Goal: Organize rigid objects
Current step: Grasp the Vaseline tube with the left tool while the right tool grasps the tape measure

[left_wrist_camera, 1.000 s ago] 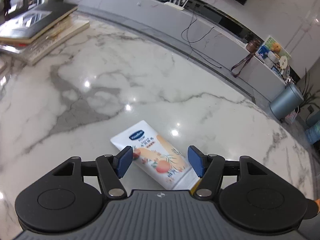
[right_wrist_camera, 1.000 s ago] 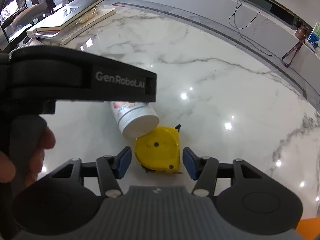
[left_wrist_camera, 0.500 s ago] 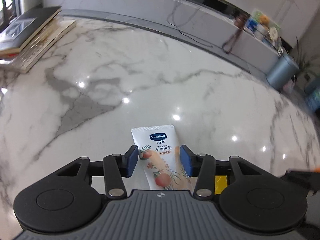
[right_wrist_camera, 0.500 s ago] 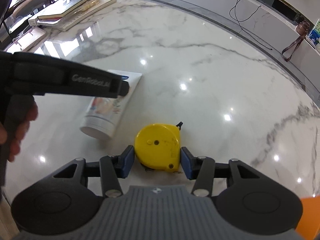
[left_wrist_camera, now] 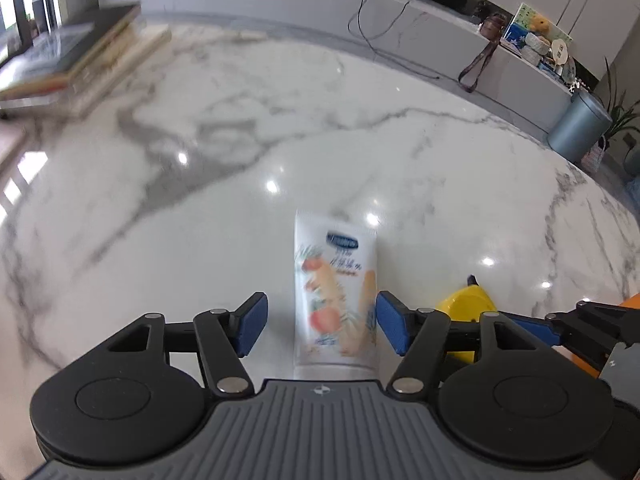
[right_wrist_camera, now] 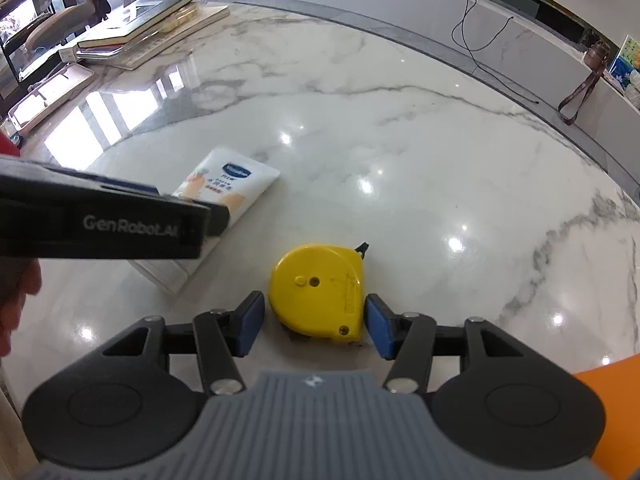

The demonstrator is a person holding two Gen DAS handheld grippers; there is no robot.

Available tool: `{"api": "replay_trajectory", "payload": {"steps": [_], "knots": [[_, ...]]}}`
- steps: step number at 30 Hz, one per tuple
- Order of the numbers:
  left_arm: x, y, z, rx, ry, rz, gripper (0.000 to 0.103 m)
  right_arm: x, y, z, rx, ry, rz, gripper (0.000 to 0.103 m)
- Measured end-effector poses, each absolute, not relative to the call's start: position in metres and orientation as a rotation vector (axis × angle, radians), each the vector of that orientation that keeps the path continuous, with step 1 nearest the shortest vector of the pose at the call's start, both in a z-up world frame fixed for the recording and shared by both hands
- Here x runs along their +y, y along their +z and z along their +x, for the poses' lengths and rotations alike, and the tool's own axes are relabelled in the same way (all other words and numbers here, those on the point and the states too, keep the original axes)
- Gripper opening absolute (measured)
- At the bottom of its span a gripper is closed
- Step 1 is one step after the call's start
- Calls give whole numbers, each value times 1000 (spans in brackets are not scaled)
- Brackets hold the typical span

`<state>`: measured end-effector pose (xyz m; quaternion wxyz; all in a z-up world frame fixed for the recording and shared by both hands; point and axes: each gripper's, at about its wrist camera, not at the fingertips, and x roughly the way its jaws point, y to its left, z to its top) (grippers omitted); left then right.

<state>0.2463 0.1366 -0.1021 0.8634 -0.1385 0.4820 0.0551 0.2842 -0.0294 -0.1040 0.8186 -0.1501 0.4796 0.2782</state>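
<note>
A white Vaseline lotion tube lies flat on the marble table, between the blue pads of my left gripper, which is open around it; the right pad is close to the tube, the left pad stands apart. The tube also shows in the right wrist view, partly hidden by the left gripper's body. A yellow tape measure lies on the table between the pads of my right gripper, which is open with small gaps on both sides. The tape measure also shows in the left wrist view.
A stack of books and a pink tray sit at the table's far left. A long grey ledge with cables runs behind the table. A grey bin stands on the floor at right.
My left gripper has opened wider around the tube and shifted left, so the tube sits nearer its right pad. My right gripper has opened slightly around the tape measure.
</note>
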Motion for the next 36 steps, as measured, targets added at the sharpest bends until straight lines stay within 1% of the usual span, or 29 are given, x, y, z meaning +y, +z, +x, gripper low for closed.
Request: {"api": "replay_trajectory", "payload": {"steps": [1,2,4,5,6,7,8,9,16,19,20,21,22,23,31,34,35,36], "knots": [[134,-102,247,1010,122,-263,73,-29,-104,283,1019,599,-322,56],[130,-103,247,1010,129,-230,70,-29,-104,283,1015,602,-324,56],[123,-103,247,1009,129,-169,69,-30,-104,282,1011,603,-316,56],[119,-103,247,1010,119,-146,65,-31,-104,282,1004,602,-316,55],[116,-103,246,1012,108,-129,64,-31,-105,281,999,602,-316,52],[115,-103,245,1012,92,-119,61,-31,-104,281,995,601,-314,50],[114,-102,244,1011,70,-115,55,-31,-104,282,995,602,-314,50],[114,-102,244,1010,47,-118,54,-31,-104,282,994,602,-314,50],[112,-103,241,1002,-30,-128,54,-31,-104,281,991,602,-315,50],[111,-104,241,988,-15,-109,59,-31,-104,281,990,602,-314,51],[110,-104,241,982,-10,-99,61,-31,-104,281,990,604,-315,53],[110,-105,241,976,-9,-91,62,-31,-104,281,992,609,-314,58],[109,-105,241,971,-6,-81,65,-31,-105,280,994,614,-314,59],[108,-105,241,967,-2,-65,65,-30,-105,280,992,619,-317,60],[108,-104,242,991,25,-55,64,-30,-105,278,982,622,-319,60],[108,-104,243,1002,33,-57,57,-30,-105,277,975,624,-322,54],[108,-104,243,1002,35,-57,56,-30,-104,276,971,626,-323,50],[108,-103,243,1003,36,-59,56,-30,-104,276,969,627,-324,50]]}}
